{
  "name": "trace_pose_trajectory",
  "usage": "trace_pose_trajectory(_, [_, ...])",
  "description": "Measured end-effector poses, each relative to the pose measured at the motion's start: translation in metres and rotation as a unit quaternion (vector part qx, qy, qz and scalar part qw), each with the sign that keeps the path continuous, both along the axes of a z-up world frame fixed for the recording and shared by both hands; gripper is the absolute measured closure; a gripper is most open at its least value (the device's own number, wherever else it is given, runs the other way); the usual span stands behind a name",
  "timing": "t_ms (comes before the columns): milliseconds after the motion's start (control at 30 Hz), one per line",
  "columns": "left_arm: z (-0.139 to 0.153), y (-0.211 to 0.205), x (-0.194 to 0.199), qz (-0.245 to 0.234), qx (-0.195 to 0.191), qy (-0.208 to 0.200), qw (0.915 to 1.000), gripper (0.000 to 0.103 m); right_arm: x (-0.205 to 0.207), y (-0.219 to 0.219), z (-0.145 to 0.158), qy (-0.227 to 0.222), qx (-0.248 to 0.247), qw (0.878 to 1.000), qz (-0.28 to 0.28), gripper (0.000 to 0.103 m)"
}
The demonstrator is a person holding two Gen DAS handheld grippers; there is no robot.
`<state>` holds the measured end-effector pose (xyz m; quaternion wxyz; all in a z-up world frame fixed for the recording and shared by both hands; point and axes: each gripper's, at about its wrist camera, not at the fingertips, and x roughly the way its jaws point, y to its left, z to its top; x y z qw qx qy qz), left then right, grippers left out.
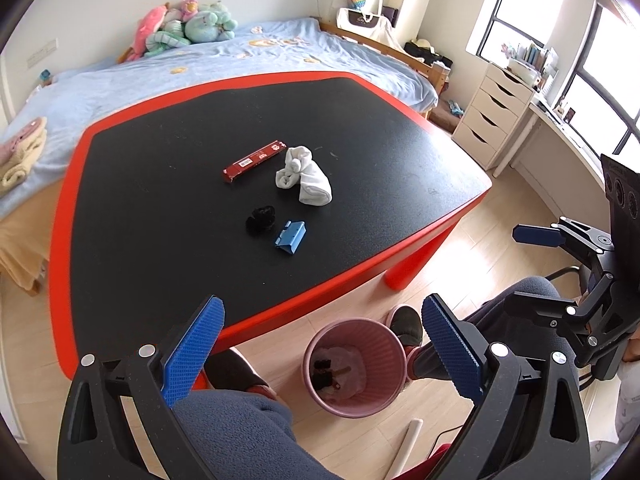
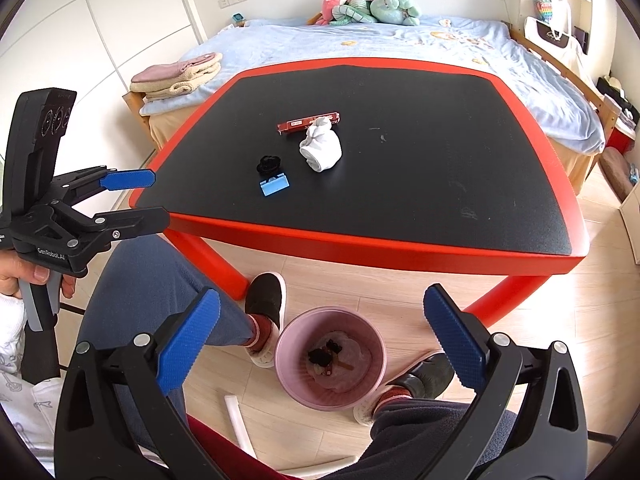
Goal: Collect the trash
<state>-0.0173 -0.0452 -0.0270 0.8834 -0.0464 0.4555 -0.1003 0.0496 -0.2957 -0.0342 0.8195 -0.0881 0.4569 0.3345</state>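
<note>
Low in both wrist views, the left gripper (image 1: 322, 344) and right gripper (image 2: 320, 340) hang above the floor, each with blue pads spread wide and empty. Between the pads, at lower centre, stands the pink trash bin (image 2: 288, 354) with dark scraps inside. On the red-edged black table (image 1: 360, 88), mid-frame, lie a red wrapper (image 1: 255, 161), white socks (image 1: 304, 176), a black scrunchie (image 1: 260, 219) and a blue clip (image 1: 291, 233).
</note>
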Motion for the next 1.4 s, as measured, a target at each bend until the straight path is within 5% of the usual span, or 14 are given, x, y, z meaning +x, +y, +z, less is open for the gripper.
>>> trace_pose_trajectory(633, [-0.001, 0.037, 0.055, 0.022, 0.007, 0.001, 0.9997, 0.008, 0.077, 0.064, 0.017, -0.029, -0.001, 0.999, 0.032, 0.003])
trace_pose_trajectory(1400, [-0.057, 0.047, 0.116, 0.002, 0.009, 0.052, 0.9986, 0.008, 0.154, 0.11, -0.039, 0.016, -0.018, 0.999, 0.035, 0.003])
